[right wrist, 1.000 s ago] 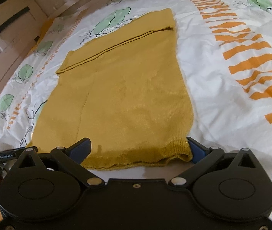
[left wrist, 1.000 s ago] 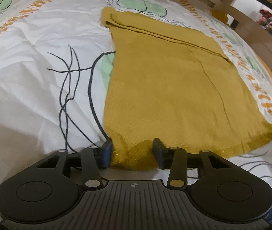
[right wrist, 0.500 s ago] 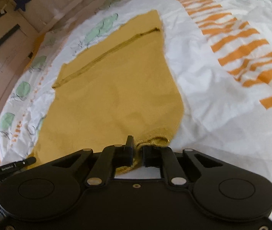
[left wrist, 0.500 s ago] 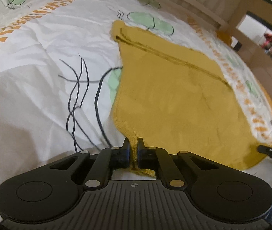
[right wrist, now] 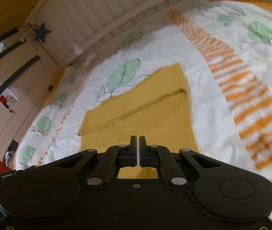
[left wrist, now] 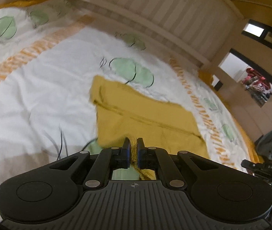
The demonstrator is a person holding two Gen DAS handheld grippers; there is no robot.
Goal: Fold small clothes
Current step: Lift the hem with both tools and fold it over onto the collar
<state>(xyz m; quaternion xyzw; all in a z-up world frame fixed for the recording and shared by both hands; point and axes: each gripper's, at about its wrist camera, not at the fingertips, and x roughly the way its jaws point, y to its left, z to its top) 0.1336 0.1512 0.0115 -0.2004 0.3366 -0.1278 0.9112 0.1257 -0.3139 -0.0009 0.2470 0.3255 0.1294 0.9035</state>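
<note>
A mustard-yellow knit garment (left wrist: 145,113) lies on a bed; its far part is flat with a folded band across it, also in the right wrist view (right wrist: 145,113). My left gripper (left wrist: 133,145) is shut on the garment's near hem, yellow cloth bunched between its fingers, and holds it lifted. My right gripper (right wrist: 137,141) is shut, with the near hem running under its fingers; the pinched cloth itself is hidden by the fingers. Both grippers are raised above the bed and tilted toward the headboard.
The bed cover (left wrist: 40,88) is white with green leaves and orange stripes (right wrist: 247,88). A slatted wooden headboard (left wrist: 174,19) stands at the far end. The other gripper's tip (left wrist: 260,167) shows at the right edge of the left wrist view.
Both grippers closed on the near hem, then lifted it and carried it forward toward the far end. Less of the garment shows ahead and the headboard has come into view.
</note>
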